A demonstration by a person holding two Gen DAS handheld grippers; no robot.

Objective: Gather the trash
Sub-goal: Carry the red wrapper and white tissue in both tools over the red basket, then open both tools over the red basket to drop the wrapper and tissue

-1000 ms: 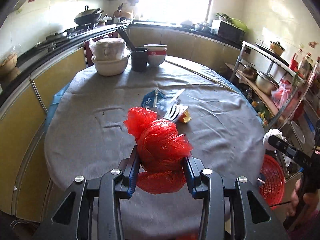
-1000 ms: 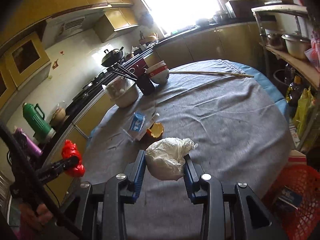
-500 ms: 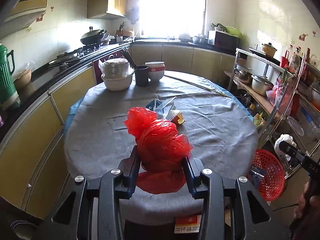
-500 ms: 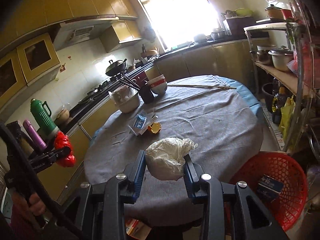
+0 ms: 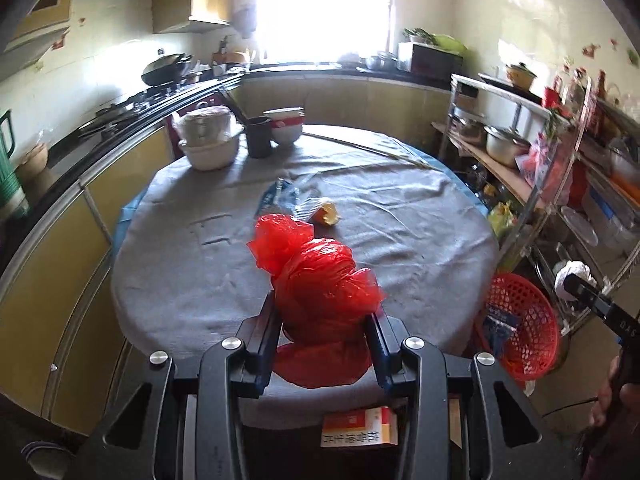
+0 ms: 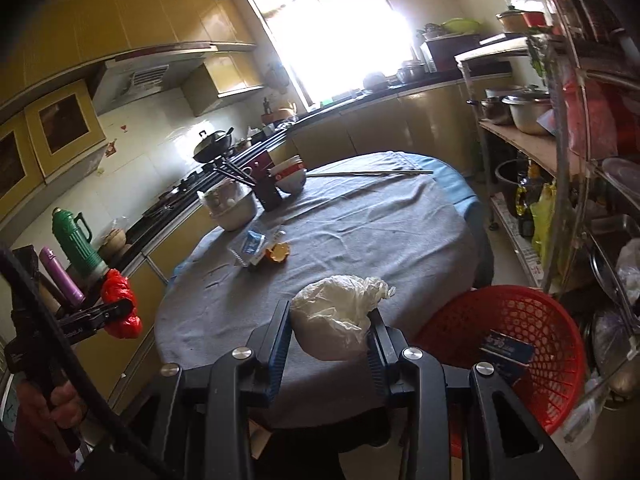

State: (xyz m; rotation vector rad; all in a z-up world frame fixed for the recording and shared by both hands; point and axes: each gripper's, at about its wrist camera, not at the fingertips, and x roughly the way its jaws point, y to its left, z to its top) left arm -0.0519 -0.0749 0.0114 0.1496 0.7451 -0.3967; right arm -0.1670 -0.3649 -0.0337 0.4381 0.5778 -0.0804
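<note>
My left gripper (image 5: pixel 323 312) is shut on a crumpled red plastic bag (image 5: pixel 316 276), held off the near edge of the round grey-clothed table (image 5: pixel 400 224). It also shows in the right wrist view (image 6: pixel 120 312). My right gripper (image 6: pixel 329 320) is shut on a crumpled white plastic bag (image 6: pixel 336 320), held beside the table's near right edge, left of a red mesh basket (image 6: pixel 516 344). The basket, with a blue packet (image 6: pixel 506 350) inside, stands on the floor and shows in the left wrist view (image 5: pixel 524 320). More trash lies mid-table: a blue wrapper (image 5: pixel 276 196), clear packaging (image 5: pixel 306 206) and an orange peel (image 5: pixel 328 214).
Stacked bowls (image 5: pixel 210 140), a dark cup (image 5: pixel 259 136) and red-rimmed bowls (image 5: pixel 286 124) stand at the table's far side. A long stick (image 5: pixel 368 148) lies across the back. A metal shelf rack (image 5: pixel 540 148) with pots stands to the right. A red-and-white box (image 5: pixel 360 428) lies under the table.
Both grippers have pulled back from the table and risen, each keeping its bag. The red basket now sits closer to my right gripper.
</note>
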